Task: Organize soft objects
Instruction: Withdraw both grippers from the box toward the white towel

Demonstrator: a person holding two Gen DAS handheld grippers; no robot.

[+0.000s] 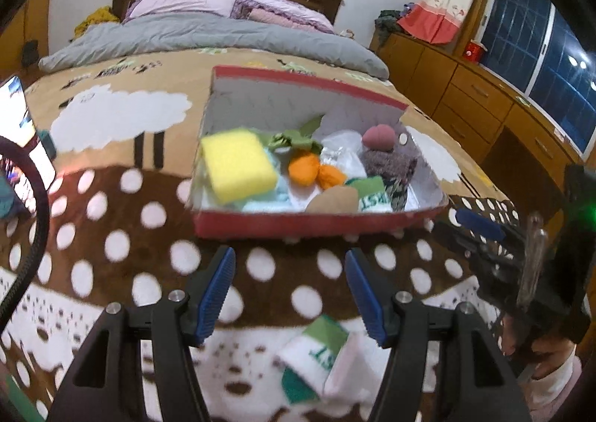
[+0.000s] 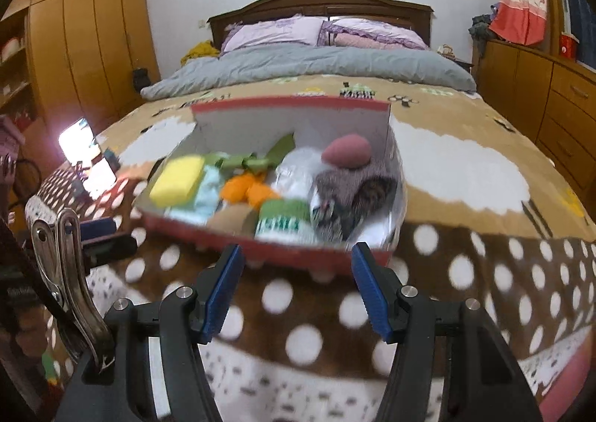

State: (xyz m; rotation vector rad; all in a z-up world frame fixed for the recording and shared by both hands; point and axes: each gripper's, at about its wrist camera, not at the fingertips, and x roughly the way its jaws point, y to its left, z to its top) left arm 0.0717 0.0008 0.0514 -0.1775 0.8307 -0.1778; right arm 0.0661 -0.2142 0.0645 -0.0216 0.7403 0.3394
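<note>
Red cardboard is walling the box (image 1: 298, 226) that is sitting on the bed's blanket (image 1: 111, 221), its lid standing up at the far side. Inside it a yellow sponge (image 1: 238, 167) is lying at the left end, with pale blue cloth under it, two orange bits (image 1: 316, 170) and green ribbon (image 1: 294, 140) in the middle, white plastic behind them, and a pink puff (image 1: 379, 137) resting on a purple fuzzy bundle (image 1: 389, 161) at the right end. A folded green and white sock (image 2: 285, 219) is lying against the near wall of the box, beside a tan piece.

A second sock (image 1: 320, 358) of the same green and white is lying loose on the blanket, outside the box and on the near side of it. It is showing just below and between the fingers of the left hand-held gripper (image 1: 290, 295), which is hanging over it with its blue pads well apart and nothing between them. No contact with the sock is showing.

To its right the right hand-held gripper (image 2: 296, 289) is hovering before the box's near right corner, its pads also spread wide and gripping nothing; only spotted blanket is showing between them. Both views are blurring somewhat.
</note>
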